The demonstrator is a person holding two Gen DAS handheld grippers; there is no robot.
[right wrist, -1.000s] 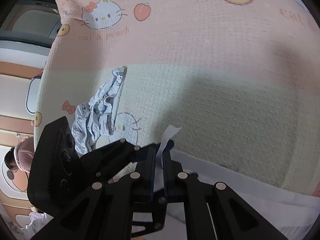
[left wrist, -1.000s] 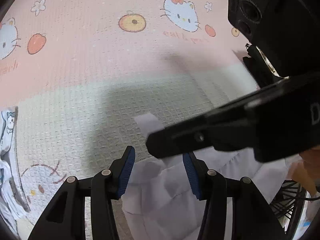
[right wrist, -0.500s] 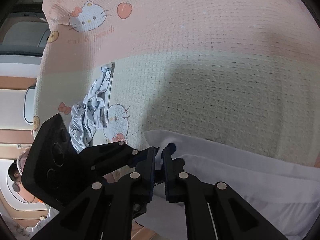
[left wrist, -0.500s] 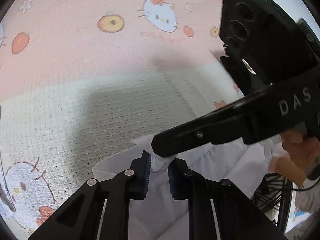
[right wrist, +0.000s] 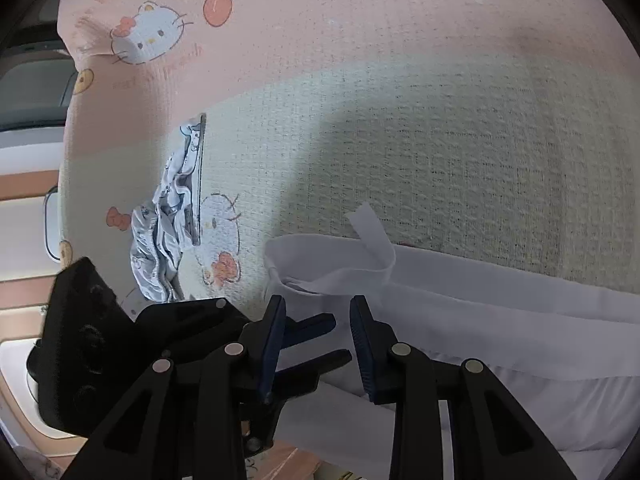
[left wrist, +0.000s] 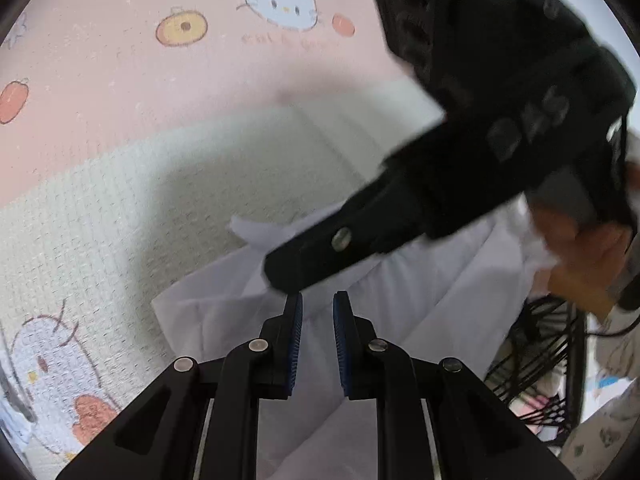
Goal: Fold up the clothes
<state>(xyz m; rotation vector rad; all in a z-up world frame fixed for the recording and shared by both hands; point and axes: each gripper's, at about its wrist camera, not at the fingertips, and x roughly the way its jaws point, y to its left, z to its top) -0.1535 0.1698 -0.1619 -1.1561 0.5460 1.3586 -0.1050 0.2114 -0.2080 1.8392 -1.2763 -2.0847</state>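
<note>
Hovering low over the garment [left wrist: 224,312], both grippers sit at its near-left corner on the blanket [left wrist: 120,184].

- Garment: white, thin, lying flat on the green band of the blanket. Long axis runs left to right in the right wrist view, corner at the left, the rest trailing off to the right. A narrow tab or strap [right wrist: 372,232] sticks up and away from the top edge near the corner.
- Left gripper [left wrist: 318,308]: fingers a narrow gap apart, blue pads [left wrist: 295,340] facing each other. White cloth lies below and between them, but I cannot tell whether any is pinched; looks parted, not clamped.
- Right gripper [right wrist: 318,312]: fingers spread wide, nothing between them. Cloth edge lies just ahead of the tips, corner slightly to the left. In the left wrist view it crosses from the right, blurred, tip just ahead of the left fingers; a hand [left wrist: 580,248] grips its handle.
- Patterned cloth [right wrist: 172,216]: bunched heap well to the left on the blanket, apart from the white one.

Judgement: corner and strap lie ahead of both tools, closer to the left gripper's line. Any fold would run across the long axis, so the corner would have to travel rightward over the body of the cloth. Whether this is a corner just laid down or about to be picked up, the scene fits either.
</note>
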